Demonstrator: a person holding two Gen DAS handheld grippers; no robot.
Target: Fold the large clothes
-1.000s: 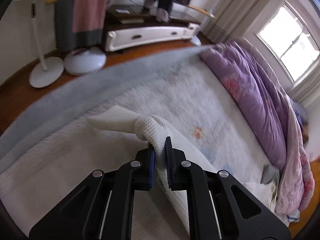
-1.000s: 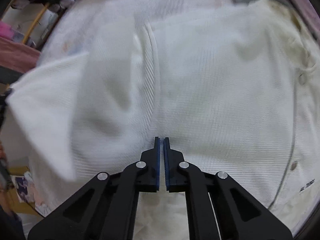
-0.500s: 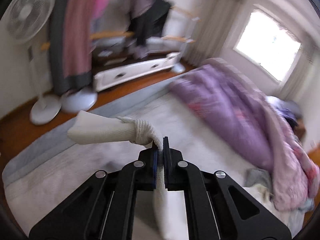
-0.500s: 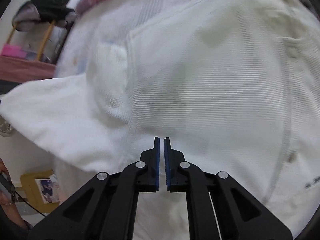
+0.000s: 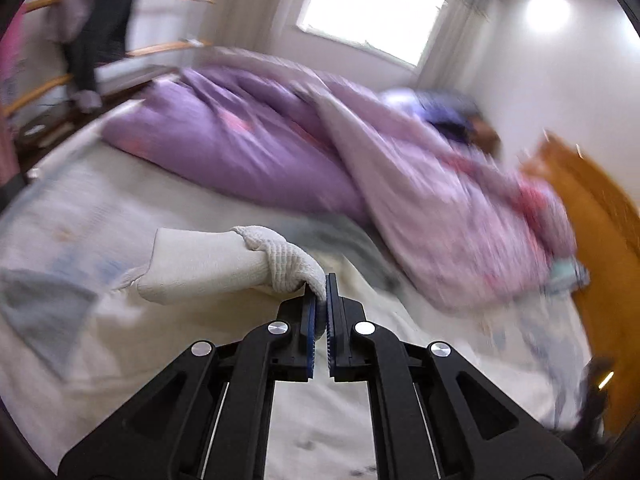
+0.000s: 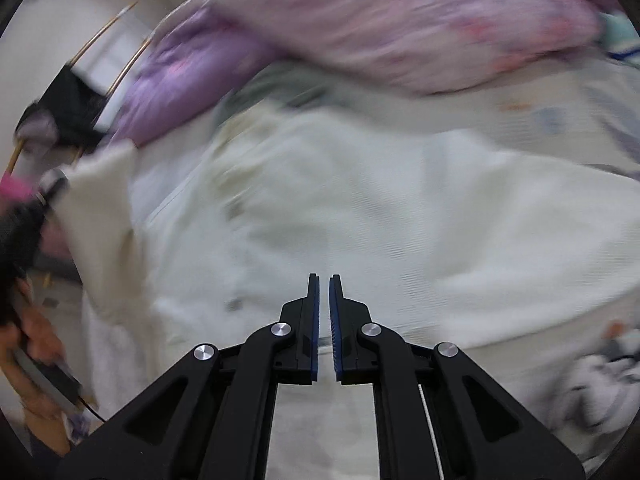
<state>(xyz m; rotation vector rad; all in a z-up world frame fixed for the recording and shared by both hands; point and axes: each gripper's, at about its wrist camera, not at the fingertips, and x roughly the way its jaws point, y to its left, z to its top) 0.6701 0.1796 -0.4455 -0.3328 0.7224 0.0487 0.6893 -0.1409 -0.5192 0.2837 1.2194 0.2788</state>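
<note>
A large white knit garment (image 6: 360, 216) lies spread on the bed. My left gripper (image 5: 320, 292) is shut on its ribbed sleeve cuff (image 5: 288, 260) and holds the sleeve (image 5: 196, 264) lifted above the bed. The lifted sleeve also shows at the left of the right wrist view (image 6: 100, 216). My right gripper (image 6: 324, 292) is shut and empty, hovering over the garment's body near its lower part. Both views are blurred by motion.
A purple and pink duvet (image 5: 304, 152) is heaped along the far side of the bed. A wooden rack with dark clothes (image 5: 96, 28) stands at the back left. An orange wooden headboard (image 5: 592, 232) is at the right. A crumpled grey-white cloth (image 6: 600, 384) lies at the right.
My left gripper has carried the sleeve cuff up and swung right, toward the duvet and window. My right gripper has tilted up, away from the garment's body, still shut.
</note>
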